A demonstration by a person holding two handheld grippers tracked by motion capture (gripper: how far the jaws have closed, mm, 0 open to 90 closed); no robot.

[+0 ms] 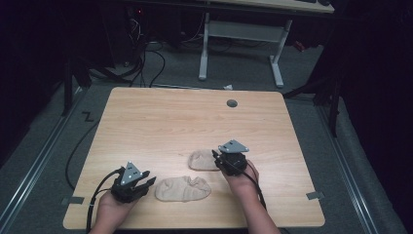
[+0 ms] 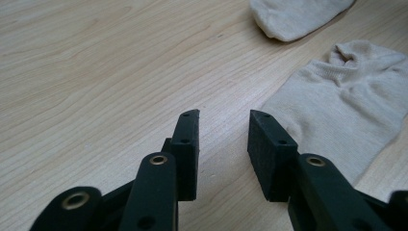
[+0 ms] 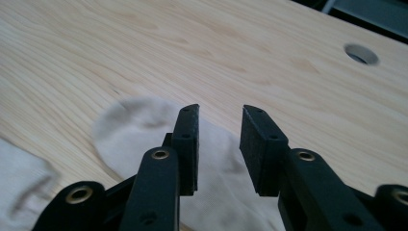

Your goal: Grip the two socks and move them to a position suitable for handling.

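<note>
Two beige socks on the table (image 1: 146,122): right hand-held gripper (image 3: 219,122) parted, empty above far sock (image 1: 202,160); left hand-held gripper (image 2: 223,127) parted, empty beside near sock (image 1: 182,189). Next move: probably a fresh grasp.

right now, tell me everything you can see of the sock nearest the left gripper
The near sock is a short beige ankle sock of soft knit fabric. It lies flat on the table, lengthwise across the high view, with its cuff end bunched and puckered. The left gripper sits just beside one end with its jaws open; nothing is between them, and touch cannot be told. The other sock lies close beyond it, apart as the left gripper view shows.
</note>
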